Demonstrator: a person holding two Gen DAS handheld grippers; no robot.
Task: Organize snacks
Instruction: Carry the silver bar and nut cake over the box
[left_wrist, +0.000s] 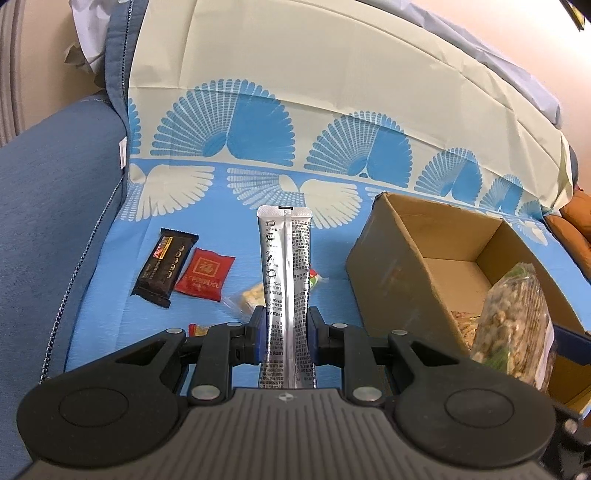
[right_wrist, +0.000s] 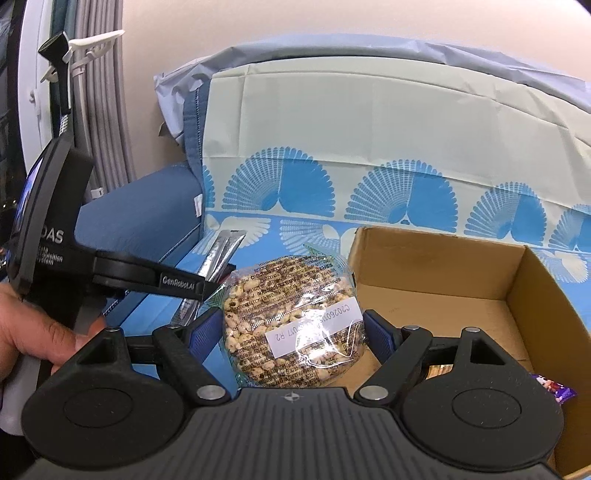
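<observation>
My left gripper (left_wrist: 285, 328) is shut on a tall silver stick sachet (left_wrist: 285, 266) and holds it upright above the blue cloth. My right gripper (right_wrist: 293, 328) is shut on a clear bag of puffed grain snack (right_wrist: 291, 314), held at the left wall of the open cardboard box (right_wrist: 436, 254). The same bag (left_wrist: 517, 325) and box (left_wrist: 391, 266) show at the right of the left wrist view. The left gripper with the sachet (right_wrist: 221, 254) shows at the left of the right wrist view.
On the cloth lie a black chocolate bar (left_wrist: 164, 267), a red packet (left_wrist: 205, 275), a clear packet of yellow snack (left_wrist: 249, 295) and a small red-yellow packet (left_wrist: 199, 328). A snack lies inside the box (left_wrist: 463, 326). A purple wrapper (right_wrist: 552, 391) lies right. The blue sofa arm (left_wrist: 48, 221) stands left.
</observation>
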